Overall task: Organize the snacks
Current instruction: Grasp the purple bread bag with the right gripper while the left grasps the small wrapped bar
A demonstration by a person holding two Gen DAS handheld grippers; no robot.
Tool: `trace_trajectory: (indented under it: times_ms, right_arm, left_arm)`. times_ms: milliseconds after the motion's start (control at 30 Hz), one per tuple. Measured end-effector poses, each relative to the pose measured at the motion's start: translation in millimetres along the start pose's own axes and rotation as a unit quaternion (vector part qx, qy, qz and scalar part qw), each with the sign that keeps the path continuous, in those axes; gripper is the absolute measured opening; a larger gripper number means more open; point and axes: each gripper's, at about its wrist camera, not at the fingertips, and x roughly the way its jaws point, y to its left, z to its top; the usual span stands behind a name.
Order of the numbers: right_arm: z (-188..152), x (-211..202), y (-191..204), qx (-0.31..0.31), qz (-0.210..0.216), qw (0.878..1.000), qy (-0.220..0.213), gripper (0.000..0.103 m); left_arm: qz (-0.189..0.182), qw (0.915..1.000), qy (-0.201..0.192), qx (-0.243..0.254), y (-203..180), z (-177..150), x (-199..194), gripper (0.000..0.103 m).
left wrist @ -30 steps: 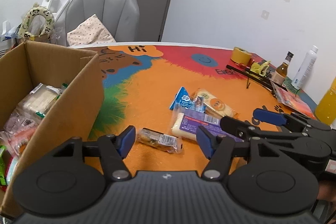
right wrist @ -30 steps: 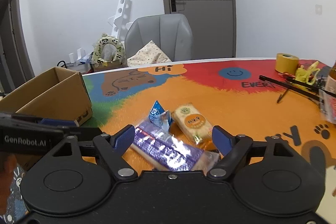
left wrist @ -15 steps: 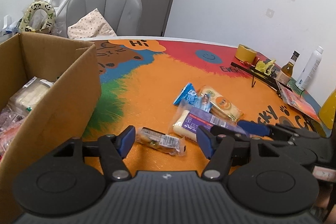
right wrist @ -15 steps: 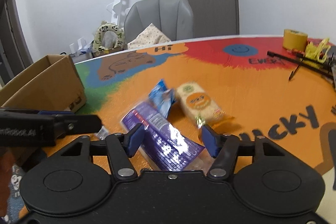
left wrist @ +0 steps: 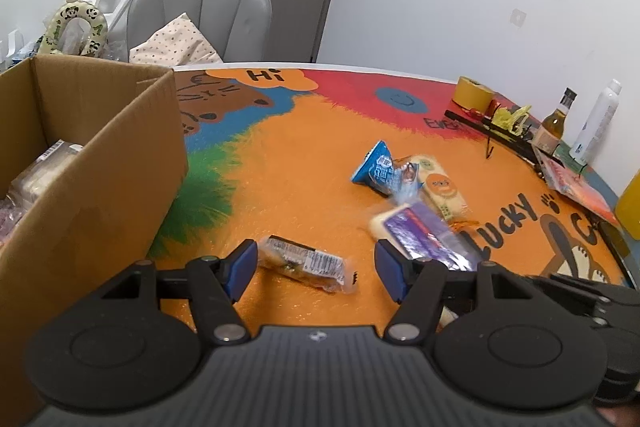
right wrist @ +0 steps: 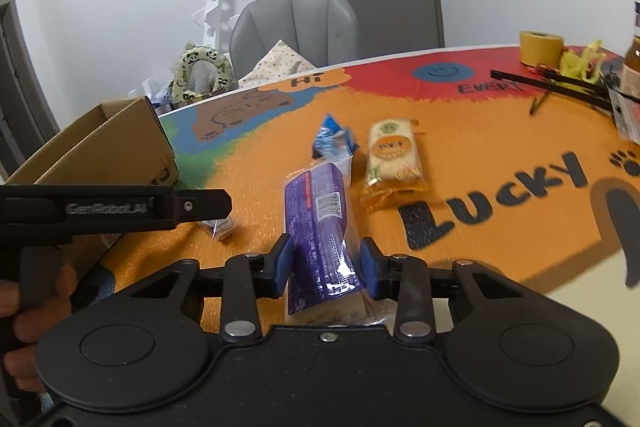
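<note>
My right gripper (right wrist: 327,263) is closing on a purple snack pack (right wrist: 320,211), and both blue pads touch its near end. In the left wrist view the same purple pack (left wrist: 420,227) looks blurred, just above the orange table mat. My left gripper (left wrist: 315,263) is open, low over a small clear-wrapped snack (left wrist: 304,263) lying between its fingertips, untouched. A blue packet (left wrist: 378,171) and an orange-label cracker pack (left wrist: 440,187) lie further out on the mat. An open cardboard box (left wrist: 100,167) holding several snacks stands at the left.
At the far right of the table are a yellow tape roll (left wrist: 474,93), a black rod, a brown bottle (left wrist: 554,123), a white spray can (left wrist: 596,123), a booklet (left wrist: 576,187) and a yellow bottle (left wrist: 630,203). A grey chair (left wrist: 208,7) stands behind the table.
The right gripper's jaws have narrowed from wide apart to touching the purple pack, which now points lengthwise away from the camera. The left gripper keeps the same opening over the small snack.
</note>
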Motion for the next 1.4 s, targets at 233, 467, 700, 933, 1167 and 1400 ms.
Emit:
trace_trajectory:
  times_ms: [233,467,700,933,1167,1400]
  right_arm:
    - [-5,-10,3,0.002,-0.004,1.000,0.012,0.035]
    - [-4,-2,6,0.002,-0.006,1.000,0.016,0.048]
    - [-3,5,11,-0.003,-0.012,1.000,0.014,0.051]
    - [-2,10,16,-0.008,-0.018,1.000,0.012,0.056]
    - [-4,8,20,-0.018,-0.037,0.999,0.010,0.042]
    - [-7,-2,22,-0.008,-0.036,0.999,0.017,0.034]
  left_arm:
    - [0.006,1.0000,0.003,0.000,-3,-2,11,0.064]
    - [0.025,0.9996,0.004,0.015,-4,-8,20,0.063]
    - [0.046,0.9989,0.007,0.009,7,-6,17,0.049]
    - [0.047,0.9988,0.010,0.006,14,-9,9,0.022]
    - [0.025,0.9994,0.018,0.014,9,-15,2,0.020]
    - [0.007,0.9992,0.028,0.027,2,-24,-14,0.020]
